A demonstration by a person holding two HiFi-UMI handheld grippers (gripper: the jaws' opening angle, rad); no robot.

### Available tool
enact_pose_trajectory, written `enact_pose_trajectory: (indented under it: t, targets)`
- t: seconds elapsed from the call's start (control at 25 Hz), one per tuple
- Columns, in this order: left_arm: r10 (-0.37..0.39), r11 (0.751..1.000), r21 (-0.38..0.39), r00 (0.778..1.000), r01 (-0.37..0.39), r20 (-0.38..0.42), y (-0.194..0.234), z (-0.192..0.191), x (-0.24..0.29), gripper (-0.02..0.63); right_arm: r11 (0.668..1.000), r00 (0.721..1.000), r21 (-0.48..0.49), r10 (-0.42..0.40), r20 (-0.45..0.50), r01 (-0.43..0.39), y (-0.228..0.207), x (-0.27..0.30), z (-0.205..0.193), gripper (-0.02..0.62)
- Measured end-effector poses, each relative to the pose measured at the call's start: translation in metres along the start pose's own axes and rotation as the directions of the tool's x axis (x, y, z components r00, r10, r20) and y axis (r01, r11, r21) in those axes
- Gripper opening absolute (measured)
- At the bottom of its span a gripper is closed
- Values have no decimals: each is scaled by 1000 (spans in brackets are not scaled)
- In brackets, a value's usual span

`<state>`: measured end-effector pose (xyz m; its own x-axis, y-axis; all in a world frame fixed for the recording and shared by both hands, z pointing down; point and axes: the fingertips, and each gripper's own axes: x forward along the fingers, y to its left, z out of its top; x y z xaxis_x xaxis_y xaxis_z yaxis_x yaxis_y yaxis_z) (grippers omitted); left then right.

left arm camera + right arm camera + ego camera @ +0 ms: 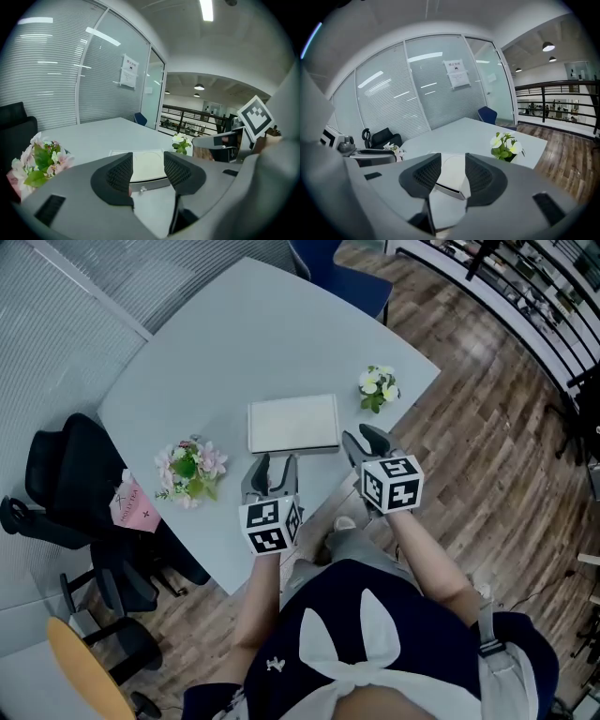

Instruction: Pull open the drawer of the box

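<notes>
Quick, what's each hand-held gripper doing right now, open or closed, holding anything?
Left hand-held gripper: open, holding nothing.
Right hand-held gripper: open, holding nothing.

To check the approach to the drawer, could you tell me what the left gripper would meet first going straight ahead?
Most likely the front face of the flat white rectangular box, near its small round drawer knob. The open left gripper lines up on it across bare grey table; depth is uncertain.

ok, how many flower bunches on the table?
2: pink bunch left of the box, white bunch off its far right corner. None look hidden.
</notes>
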<state>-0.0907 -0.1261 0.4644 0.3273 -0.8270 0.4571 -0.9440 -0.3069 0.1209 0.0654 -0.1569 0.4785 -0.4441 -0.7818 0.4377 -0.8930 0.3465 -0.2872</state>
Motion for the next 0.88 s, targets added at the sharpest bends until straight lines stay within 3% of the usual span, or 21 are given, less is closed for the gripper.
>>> enact_pose_trajectory:
  t: [0.64, 0.88]
  targets:
    - [96, 994, -46, 988, -102, -120, 5, -53, 35, 198, 991, 969, 82, 119, -218, -103, -29, 76, -47, 155]
    - [102, 991, -70, 981, -115, -167, 7, -72, 46, 198, 991, 953, 89, 121, -278, -100, -34, 95, -63, 150]
